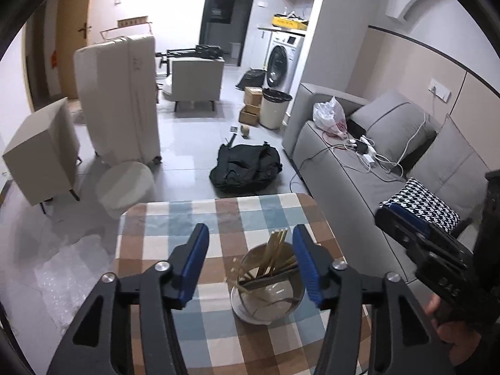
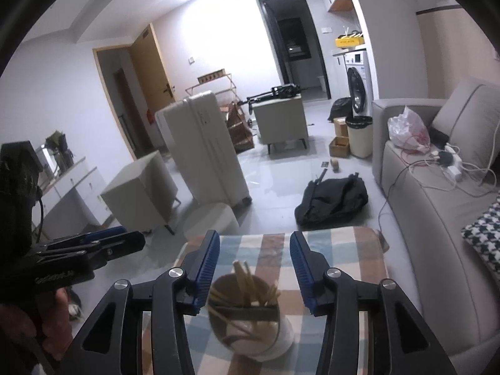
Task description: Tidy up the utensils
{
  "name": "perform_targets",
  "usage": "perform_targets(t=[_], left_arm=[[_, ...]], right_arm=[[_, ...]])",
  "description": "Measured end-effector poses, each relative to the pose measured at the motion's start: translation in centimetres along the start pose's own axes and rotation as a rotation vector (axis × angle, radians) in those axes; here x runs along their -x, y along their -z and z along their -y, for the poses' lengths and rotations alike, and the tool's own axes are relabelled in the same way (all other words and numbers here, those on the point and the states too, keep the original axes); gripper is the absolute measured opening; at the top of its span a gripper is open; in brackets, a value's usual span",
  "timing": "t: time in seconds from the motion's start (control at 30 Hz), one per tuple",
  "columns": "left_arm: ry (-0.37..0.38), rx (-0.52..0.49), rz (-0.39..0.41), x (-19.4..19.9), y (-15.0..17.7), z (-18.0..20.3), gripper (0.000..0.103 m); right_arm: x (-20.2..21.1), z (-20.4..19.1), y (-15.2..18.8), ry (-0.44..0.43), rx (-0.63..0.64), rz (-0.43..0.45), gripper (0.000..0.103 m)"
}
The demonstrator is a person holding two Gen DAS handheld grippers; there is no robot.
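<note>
A round metal holder stands on the checked tablecloth and holds several gold-coloured chopsticks that lean in different directions. My left gripper is open and empty above the table, with the holder just ahead between the jaws and near the right one. In the right wrist view the same holder with its chopsticks sits between the jaws of my right gripper, which is open and empty. Each gripper also shows in the other's view, the right one and the left one.
A grey sofa with cables, a bag and a houndstooth cushion runs along the right of the table. On the floor beyond lie a black backpack, a white stool, a large white suitcase and a bin.
</note>
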State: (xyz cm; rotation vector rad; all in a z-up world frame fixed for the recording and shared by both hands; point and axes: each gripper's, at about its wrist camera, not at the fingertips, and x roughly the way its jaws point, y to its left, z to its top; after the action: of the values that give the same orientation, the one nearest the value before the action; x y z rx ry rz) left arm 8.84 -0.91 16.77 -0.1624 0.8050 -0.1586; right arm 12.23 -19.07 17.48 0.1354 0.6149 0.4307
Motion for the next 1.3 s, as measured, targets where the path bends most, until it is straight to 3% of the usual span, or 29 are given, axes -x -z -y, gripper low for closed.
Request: perform_targets(t=[0.2, 0.43, 0.63, 0.93, 1.3], left_arm=[[-0.064, -0.027, 0.087, 3.8, 1.6, 0.6, 0.075], [-0.107, -0.035, 0.134, 5.8, 3.7, 1.2, 0.085], [-0.133, -0.012, 0.158, 6.5, 4.9, 1.1, 0.09], [-0.144, -0.008, 0.181, 7.1, 7.2, 1.8, 0.094], [-0.147, 0.004, 0.18, 7.7, 9.3, 1.9, 0.095]], right_arm=[[4.7, -1.6, 1.3, -0.026, 0.004, 0.056, 0.063], [9.0, -3.1, 3.7, -0.053, 0.016, 0.116, 0.083], [10.9, -3.4, 5.8, -0.046, 0.004, 0.134, 0.093], [12.7, -3.8, 8.6, -0.005, -0.005, 0.142, 0.101], [13.8, -4.6, 10.6, 0.017, 0.025, 0.133, 0.103]])
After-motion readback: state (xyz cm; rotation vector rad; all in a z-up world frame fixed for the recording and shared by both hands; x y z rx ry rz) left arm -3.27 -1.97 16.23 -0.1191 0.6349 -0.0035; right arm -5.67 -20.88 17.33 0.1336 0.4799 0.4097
